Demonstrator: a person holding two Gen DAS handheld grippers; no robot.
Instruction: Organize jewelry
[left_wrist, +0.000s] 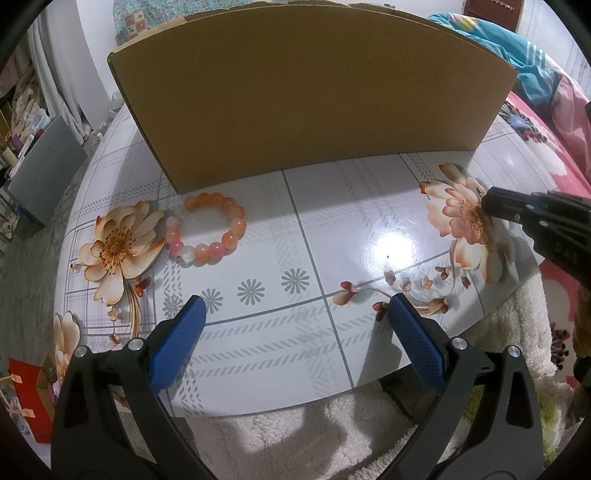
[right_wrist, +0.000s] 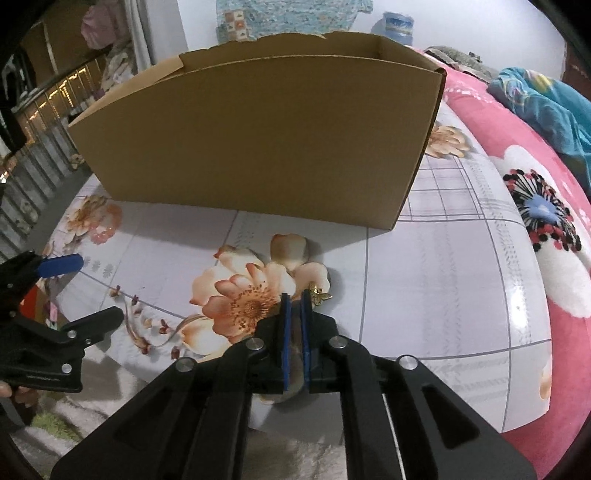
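A beaded bracelet (left_wrist: 207, 232) of orange, pink and white beads lies on the flowered table (left_wrist: 332, 229), just in front of the cardboard box's left end. My left gripper (left_wrist: 295, 306) hangs wide open above the table's near edge, with nothing between its blue pads (left_wrist: 177, 343). A tiny gold butterfly piece (right_wrist: 321, 297) lies on the printed flower, touching the outer side of my right gripper's right fingertip. The right gripper (right_wrist: 294, 301) stands with a narrow gap between its pads and nothing in it. The left wrist view shows the gold piece (left_wrist: 482, 191) at the right gripper's tip (left_wrist: 491, 201).
A tall open cardboard box (right_wrist: 258, 140) stands across the back of the table. A white fleecy rug (left_wrist: 295, 435) lies below the table's near edge and pink flowered bedding (right_wrist: 535, 229) to the right. A red box (left_wrist: 26, 398) sits low on the left.
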